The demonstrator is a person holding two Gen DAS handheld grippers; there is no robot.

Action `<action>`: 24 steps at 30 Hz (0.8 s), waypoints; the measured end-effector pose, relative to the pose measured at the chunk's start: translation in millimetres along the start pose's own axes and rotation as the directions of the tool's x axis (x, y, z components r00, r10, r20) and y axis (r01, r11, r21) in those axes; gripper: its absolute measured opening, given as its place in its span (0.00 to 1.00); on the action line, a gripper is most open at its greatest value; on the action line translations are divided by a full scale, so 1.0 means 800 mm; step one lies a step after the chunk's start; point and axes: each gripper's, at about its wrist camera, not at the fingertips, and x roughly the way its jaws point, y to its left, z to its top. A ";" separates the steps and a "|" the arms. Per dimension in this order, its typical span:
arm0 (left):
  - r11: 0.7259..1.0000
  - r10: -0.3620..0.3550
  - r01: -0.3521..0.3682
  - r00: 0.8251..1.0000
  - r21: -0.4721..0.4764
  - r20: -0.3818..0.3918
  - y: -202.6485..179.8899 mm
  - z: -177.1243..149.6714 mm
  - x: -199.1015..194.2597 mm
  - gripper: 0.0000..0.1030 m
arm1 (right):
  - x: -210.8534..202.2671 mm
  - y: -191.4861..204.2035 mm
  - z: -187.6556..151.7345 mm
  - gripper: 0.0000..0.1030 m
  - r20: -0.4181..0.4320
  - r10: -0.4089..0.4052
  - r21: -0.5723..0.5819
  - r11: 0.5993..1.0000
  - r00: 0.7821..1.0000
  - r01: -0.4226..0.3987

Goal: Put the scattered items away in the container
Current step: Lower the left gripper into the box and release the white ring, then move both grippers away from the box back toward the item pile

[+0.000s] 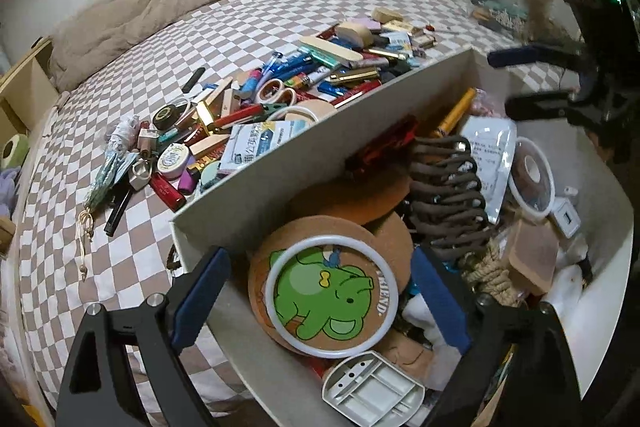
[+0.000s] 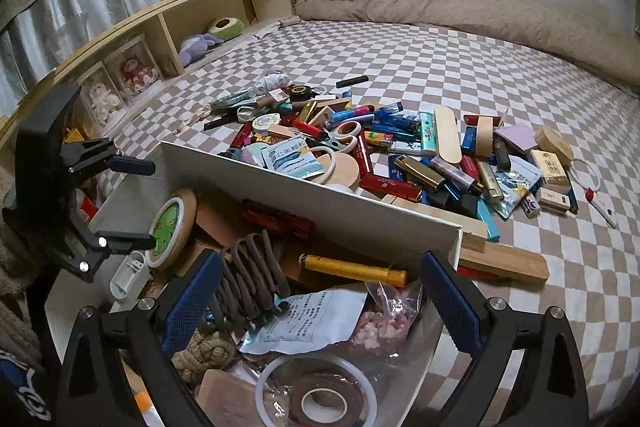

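Container [image 2: 320,203], a white box on the checked bed, is already partly filled; beyond its wall a large pile [image 2: 400,147] of lighters and pens remains. Both grippers, left gripper [image 1: 316,291] and right gripper [image 2: 316,303], hover over it, jaws apart, empty.

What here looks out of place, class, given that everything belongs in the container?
A heap of lighters, pens, scissors and tape lies on the checked bedsheet, outside the white box; one black pen lies apart.

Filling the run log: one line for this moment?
left gripper: open, over box | right gripper: open, over box | frog coaster: inside | pile: on bed
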 end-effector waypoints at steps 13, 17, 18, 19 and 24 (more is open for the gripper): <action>0.993 -0.018 0.033 0.991 -0.117 0.130 0.015 0.013 -0.022 0.95 | -0.003 0.007 -0.001 0.96 0.021 -0.013 -0.020 1.000 1.000 0.013; 0.989 -0.012 0.036 0.986 -0.141 0.167 0.016 0.014 -0.032 0.99 | -0.008 0.010 -0.001 1.00 0.041 -0.023 -0.031 0.999 0.999 0.025; 0.988 -0.015 0.041 0.984 -0.147 0.176 0.017 0.014 -0.035 0.99 | -0.009 0.012 -0.001 1.00 0.046 -0.023 -0.037 0.999 0.999 0.025; 0.987 -0.014 0.043 0.983 -0.155 0.183 0.019 0.013 -0.037 0.99 | -0.010 0.013 -0.001 1.00 0.049 -0.022 -0.042 0.999 0.999 0.024; 0.980 0.019 0.022 0.979 -0.200 0.201 0.027 0.014 -0.048 1.00 | -0.019 0.023 -0.001 1.00 0.068 -0.024 -0.075 0.997 0.997 0.029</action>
